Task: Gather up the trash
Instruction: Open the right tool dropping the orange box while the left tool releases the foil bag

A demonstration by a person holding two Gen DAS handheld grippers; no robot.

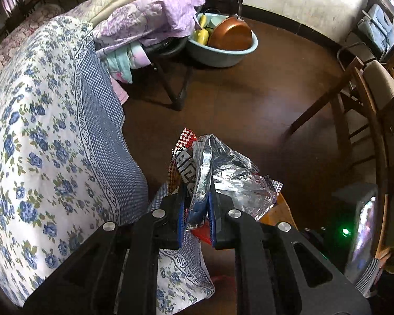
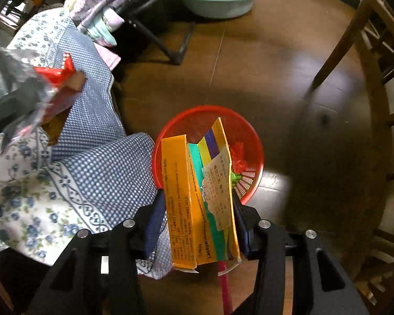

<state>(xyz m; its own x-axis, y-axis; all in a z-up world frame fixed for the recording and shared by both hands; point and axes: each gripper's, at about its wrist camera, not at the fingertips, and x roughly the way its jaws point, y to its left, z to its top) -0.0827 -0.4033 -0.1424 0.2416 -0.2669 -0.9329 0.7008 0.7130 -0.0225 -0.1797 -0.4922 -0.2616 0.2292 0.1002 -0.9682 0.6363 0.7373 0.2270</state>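
both grippers loaded, basket below: the drop comes next

the step in hand looks like the carry to the bin. the right gripper (image 2: 199, 225) is clamped at about half its spread on a flattened yellow medicine carton (image 2: 197, 197), a pad on each long side, and it hangs almost straight over the red plastic basket (image 2: 249, 131) on the dark wooden floor (image 2: 289, 78). the left gripper (image 1: 195, 207) is pinched nearly closed on a crumpled foil snack wrapper (image 1: 223, 173); in the right wrist view it sits up at the far left, over the draped bedspread (image 2: 92, 157) rather than over the basket.

by my reading the next move is to let the carton go into the basket, then bring the wrapper across to the right until it clears the cloth before the jaws part.

the carton is stiff printed card, glossy, with green and purple stripes and a paper label, one end torn open. the wrapper is thin silver foil inside, red and checked outside, creased into sharp folds; it should fall light and may drift. the basket is round with a slotted rim and already holds some red and green scraps. the bedspread is soft cotton, blue flowers with a dotted border.
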